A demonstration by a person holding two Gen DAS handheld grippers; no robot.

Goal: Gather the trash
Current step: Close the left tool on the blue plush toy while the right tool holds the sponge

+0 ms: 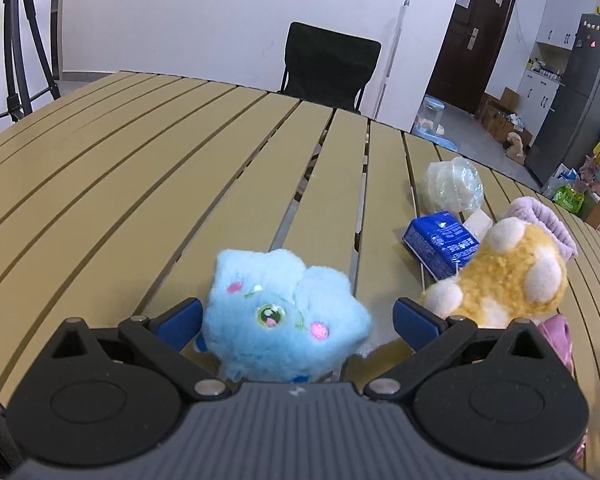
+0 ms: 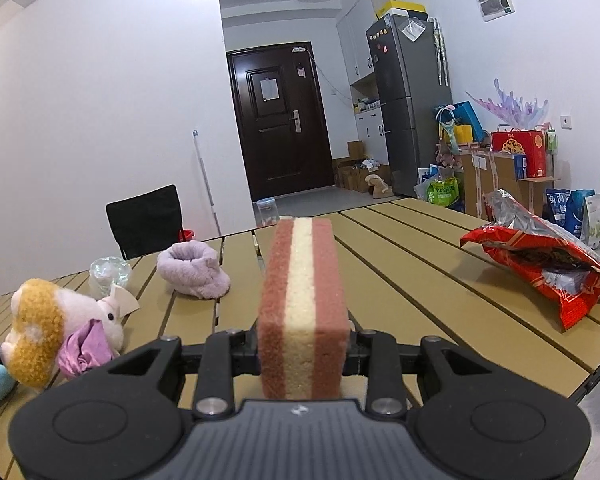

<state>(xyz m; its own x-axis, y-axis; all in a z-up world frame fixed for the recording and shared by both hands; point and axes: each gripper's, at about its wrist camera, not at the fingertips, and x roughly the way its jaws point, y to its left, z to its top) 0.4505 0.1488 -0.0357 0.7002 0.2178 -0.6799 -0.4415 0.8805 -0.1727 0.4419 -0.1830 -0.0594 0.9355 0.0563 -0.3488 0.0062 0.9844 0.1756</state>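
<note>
Left wrist view: the trash sits ahead and to the right of the left gripper (image 1: pixel 298 316), a crumpled clear plastic wrapper (image 1: pixel 452 186) and, nearer, a blue carton (image 1: pixel 440 242) lying on its side on the slatted table (image 1: pixel 140 184). A fluffy blue plush toy (image 1: pixel 284 316) sits right between the wide-open fingers, which don't look like they're squeezing it. A yellow plush dog (image 1: pixel 504 276) crowds the right finger and partly blocks the carton.

Right wrist view: the right gripper (image 2: pixel 302 346) is clamped on a pink-and-cream sponge (image 2: pixel 304 304) standing on edge. A torn red snack bag (image 2: pixel 540 268) lies off to the right, well apart. To the left are a purple fuzzy slipper (image 2: pixel 194 266), the wrapper and the dog.
</note>
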